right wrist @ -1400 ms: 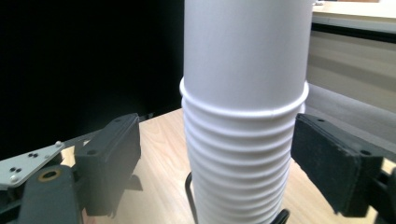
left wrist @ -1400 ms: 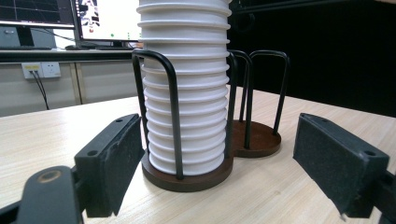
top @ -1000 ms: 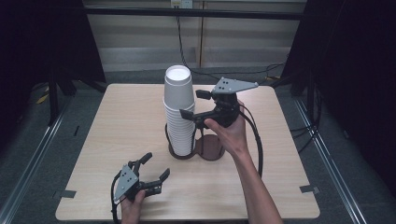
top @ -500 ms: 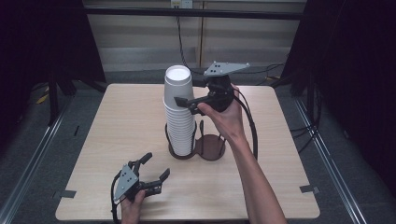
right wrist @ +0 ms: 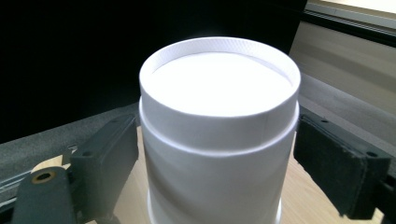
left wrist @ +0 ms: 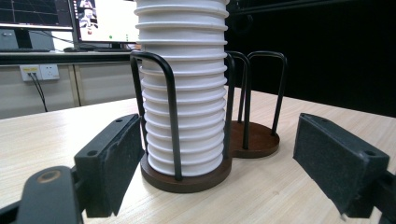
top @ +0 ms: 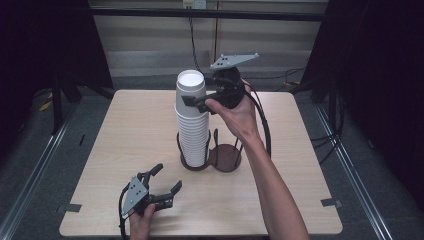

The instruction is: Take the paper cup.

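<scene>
both right gripper (right wrist: 219, 158) pads flank top cup (right wrist: 219, 121), gaps visible.

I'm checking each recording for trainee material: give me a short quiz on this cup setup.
1. True or false: the cup stack fills both slots of the holder.
2. The right hand-held gripper has its jaws beside: A) the top cup; B) the holder's base; C) the table's edge.
3. Where is the left hand-held gripper, and how do its jaws stand?

Key
1. False: the slot on the right side in the high view is empty.
2. A.
3. On the table near the person's edge, jaws open, nothing between them.
</scene>
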